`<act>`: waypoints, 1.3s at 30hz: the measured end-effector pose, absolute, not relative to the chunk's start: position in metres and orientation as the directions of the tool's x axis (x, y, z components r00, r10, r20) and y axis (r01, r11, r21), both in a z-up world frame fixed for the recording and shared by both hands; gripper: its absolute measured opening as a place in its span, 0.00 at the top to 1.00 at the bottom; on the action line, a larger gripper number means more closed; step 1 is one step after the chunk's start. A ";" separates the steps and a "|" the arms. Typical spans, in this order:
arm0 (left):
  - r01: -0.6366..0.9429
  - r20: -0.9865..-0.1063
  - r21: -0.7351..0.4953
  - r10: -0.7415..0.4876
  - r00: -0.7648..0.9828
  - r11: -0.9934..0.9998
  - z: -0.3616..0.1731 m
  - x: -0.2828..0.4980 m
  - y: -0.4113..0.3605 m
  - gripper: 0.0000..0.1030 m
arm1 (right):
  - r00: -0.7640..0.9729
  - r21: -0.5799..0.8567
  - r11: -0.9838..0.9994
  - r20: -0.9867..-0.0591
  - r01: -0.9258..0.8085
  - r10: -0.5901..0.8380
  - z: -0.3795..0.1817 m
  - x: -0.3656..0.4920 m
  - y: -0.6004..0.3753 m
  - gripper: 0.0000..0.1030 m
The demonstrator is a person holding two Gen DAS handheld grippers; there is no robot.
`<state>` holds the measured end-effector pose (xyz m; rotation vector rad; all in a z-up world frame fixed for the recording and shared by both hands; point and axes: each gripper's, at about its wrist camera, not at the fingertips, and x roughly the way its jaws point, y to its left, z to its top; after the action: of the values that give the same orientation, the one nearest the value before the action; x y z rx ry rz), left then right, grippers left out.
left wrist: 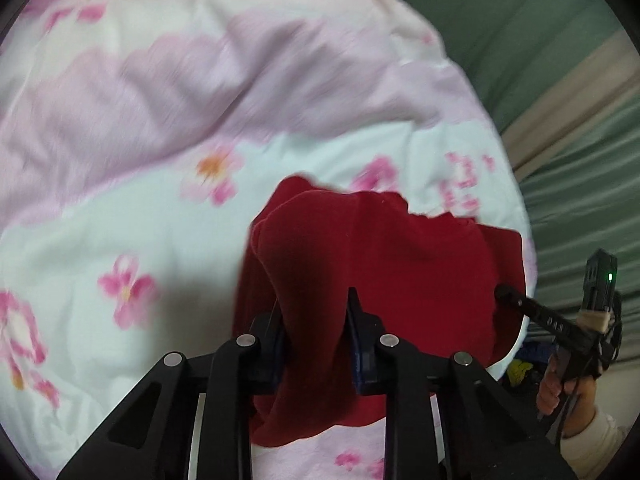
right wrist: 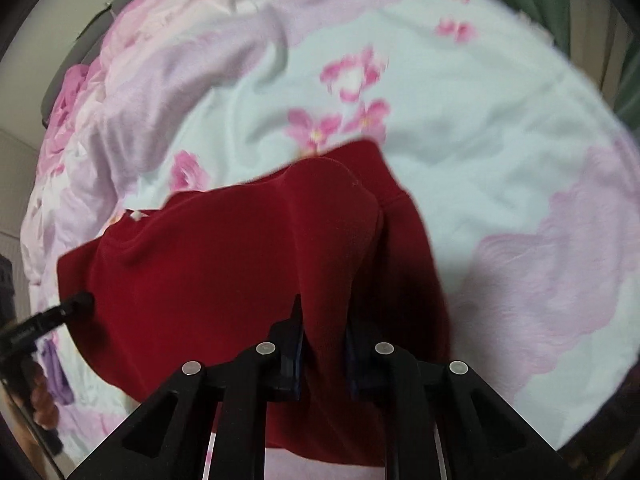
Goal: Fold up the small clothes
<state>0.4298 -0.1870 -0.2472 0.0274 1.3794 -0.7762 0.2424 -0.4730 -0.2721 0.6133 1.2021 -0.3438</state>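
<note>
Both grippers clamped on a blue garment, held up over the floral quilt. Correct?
Not quite: the garment is dark red, not blue, as both wrist views show. The rest holds. The left gripper and the right gripper each have a bunch of the cloth pinched between their fingers, and the floral quilt lies beneath it.

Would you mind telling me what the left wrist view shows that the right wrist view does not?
Only the left wrist view shows the green curtain at full width, the right tool's green light and the right hand in a white sleeve. Only the right wrist view shows a purple cloth on the bed's edge and a white tag on the garment. Both show the red garment pinched by the left tool and right tool over the floral duvet.
</note>
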 end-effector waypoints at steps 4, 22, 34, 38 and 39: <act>0.508 -0.894 -0.398 -0.448 -0.025 0.764 -0.267 0.450 -0.206 0.75 | 0.368 0.232 0.761 -0.930 0.606 -0.008 -0.247 0.226 -0.482 0.84; 0.584 -0.906 -0.381 -0.414 -0.083 0.717 -0.291 0.426 -0.157 0.17 | 0.245 -0.145 0.846 -0.920 0.513 -0.306 -0.210 0.243 -0.438 0.32; 0.479 -0.748 -0.657 -0.581 -0.320 0.582 -0.360 0.456 -0.187 0.24 | 0.225 0.095 0.893 -0.974 0.440 -0.007 -0.263 0.281 -0.373 0.41; 0.417 -0.710 -0.703 -0.601 -0.368 0.576 -0.357 0.450 -0.189 0.59 | 0.215 0.092 0.884 -0.977 0.459 -0.009 -0.272 0.284 -0.371 0.45; 0.403 -0.702 -0.712 -0.609 -0.370 0.576 -0.352 0.449 -0.187 0.68 | 0.213 0.084 0.884 -0.977 0.459 -0.018 -0.271 0.285 -0.370 0.46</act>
<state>0.4490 -0.1867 -0.3524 -0.1756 1.6332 -1.0734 0.2847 -0.3701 -0.2713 0.3962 1.3233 -0.3434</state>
